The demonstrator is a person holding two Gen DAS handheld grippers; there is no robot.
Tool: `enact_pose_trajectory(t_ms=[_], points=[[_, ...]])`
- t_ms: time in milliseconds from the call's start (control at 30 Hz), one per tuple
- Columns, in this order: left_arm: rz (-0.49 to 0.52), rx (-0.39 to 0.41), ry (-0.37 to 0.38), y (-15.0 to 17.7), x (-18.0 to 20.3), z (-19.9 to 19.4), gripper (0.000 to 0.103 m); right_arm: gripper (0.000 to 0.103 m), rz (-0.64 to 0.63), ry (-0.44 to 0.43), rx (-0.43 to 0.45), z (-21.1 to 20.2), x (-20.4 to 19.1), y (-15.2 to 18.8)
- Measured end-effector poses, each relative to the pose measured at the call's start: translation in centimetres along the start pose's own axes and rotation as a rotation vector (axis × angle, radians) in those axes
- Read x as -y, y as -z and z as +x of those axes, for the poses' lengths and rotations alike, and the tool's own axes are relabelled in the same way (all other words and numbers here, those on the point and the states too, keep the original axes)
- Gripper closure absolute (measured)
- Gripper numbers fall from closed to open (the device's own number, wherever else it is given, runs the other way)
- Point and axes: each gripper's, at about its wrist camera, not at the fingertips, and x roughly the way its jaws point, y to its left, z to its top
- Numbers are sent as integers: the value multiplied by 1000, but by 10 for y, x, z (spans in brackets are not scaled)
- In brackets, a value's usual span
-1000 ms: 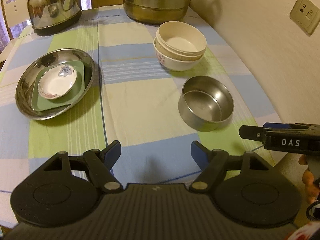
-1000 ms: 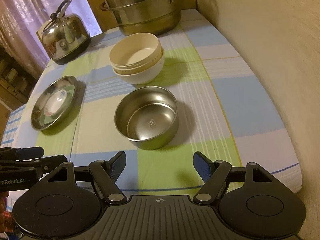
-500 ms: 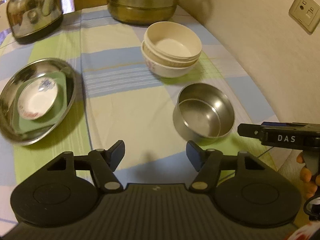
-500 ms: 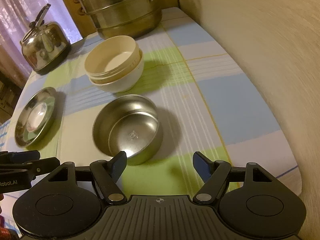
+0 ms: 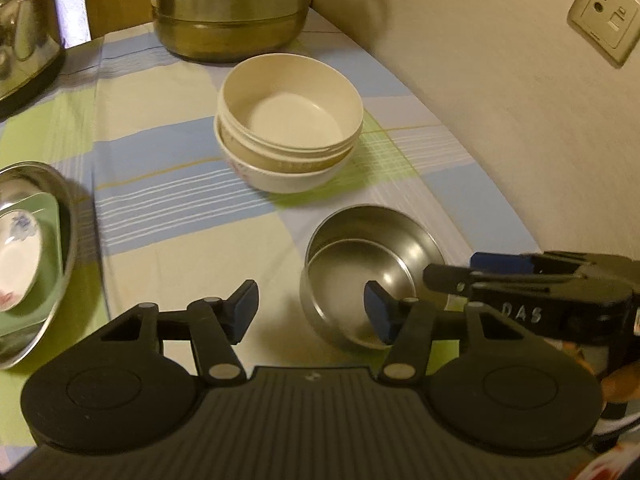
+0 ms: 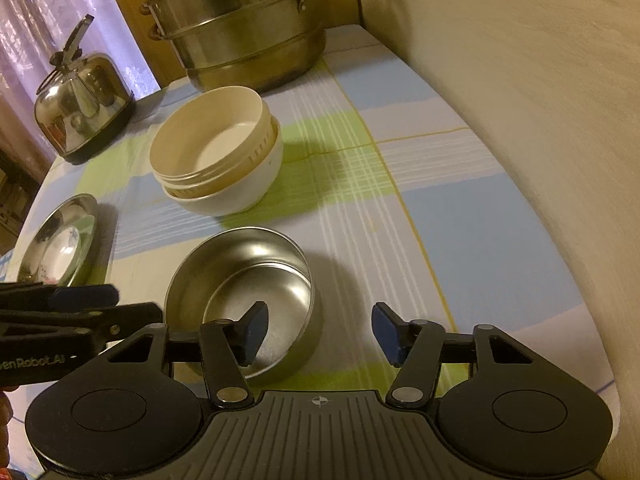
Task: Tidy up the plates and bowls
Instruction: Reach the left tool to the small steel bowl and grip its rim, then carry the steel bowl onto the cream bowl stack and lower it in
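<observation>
On checked tablecloth (image 5: 192,240) beside beige wall (image 5: 500,92), both grippers' fingers spread, closing astride steel bowl (image 6: 256,276) rim.

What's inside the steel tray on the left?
The steel tray holds a green square plate, with a small white floral dish on top. Whatever lies beneath the green plate is covered, and the frame edge cuts off the tray's left part.

Wall (image 6: 520,100) crowds steel bowl (image 6: 256,276)

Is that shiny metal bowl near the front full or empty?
Empty. The steel bowl sits upright on the tablecloth, and both views show its bare, shiny bottom.
</observation>
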Motion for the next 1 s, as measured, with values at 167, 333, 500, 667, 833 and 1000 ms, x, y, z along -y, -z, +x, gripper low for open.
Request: enact_pose_trajectory(t_ms=[167, 333, 500, 667, 833, 1000], points=[[-3, -31, -2, -5, -1, 19, 59, 54, 0, -4, -9, 11, -1, -2], [-27, -64, 13, -5, -6, 31, 73, 60, 4, -7, -17, 18, -1, -3], [-33, -71, 11, -6, -7, 35, 82, 71, 11, -16, -28, 21, -1, -1], [-29, -71, 8, -7, -5, 36, 89, 84, 21, -27, -34, 22, 0, 0], [-5, -64, -2, -4, 1, 34, 94, 92, 23, -30, -28, 20, 1, 1], [-9, -58, 5, -3, 1, 28, 96, 93, 30, -31, -31, 17, 3, 2]])
